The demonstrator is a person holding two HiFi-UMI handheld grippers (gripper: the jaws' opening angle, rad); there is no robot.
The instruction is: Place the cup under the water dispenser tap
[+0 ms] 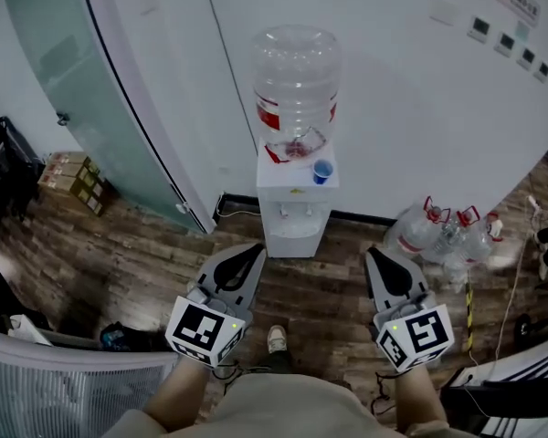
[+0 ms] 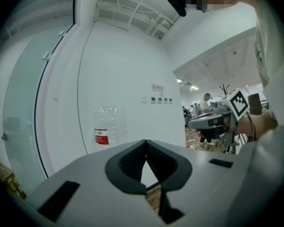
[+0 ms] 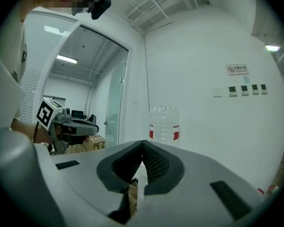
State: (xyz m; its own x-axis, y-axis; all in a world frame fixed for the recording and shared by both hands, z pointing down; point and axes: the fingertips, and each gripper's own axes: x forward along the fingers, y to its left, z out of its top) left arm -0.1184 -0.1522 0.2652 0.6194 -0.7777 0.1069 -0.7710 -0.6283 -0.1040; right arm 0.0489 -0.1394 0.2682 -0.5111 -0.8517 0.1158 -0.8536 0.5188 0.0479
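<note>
I am standing on the wooden floor facing the water dispenser, which is set against the white wall. I am holding my left hand-held gripper and my right hand-held gripper out ahead of me, side by side and well apart, both pointing toward the dispenser and short of it. Each one's jaws are pressed together at the tips with nothing between them; both gripper views are showing the dark pads meeting in a point.

The blue cup is sitting upright on top of the dispenser's white cabinet, just to the right of the neck of the large clear bottle mounted there. It is above the taps, not beneath them, and neither gripper is touching it.

Several empty bottles are lying on the floor to the dispenser's right. Cardboard boxes are stacked far to the left, beside a glass door.
</note>
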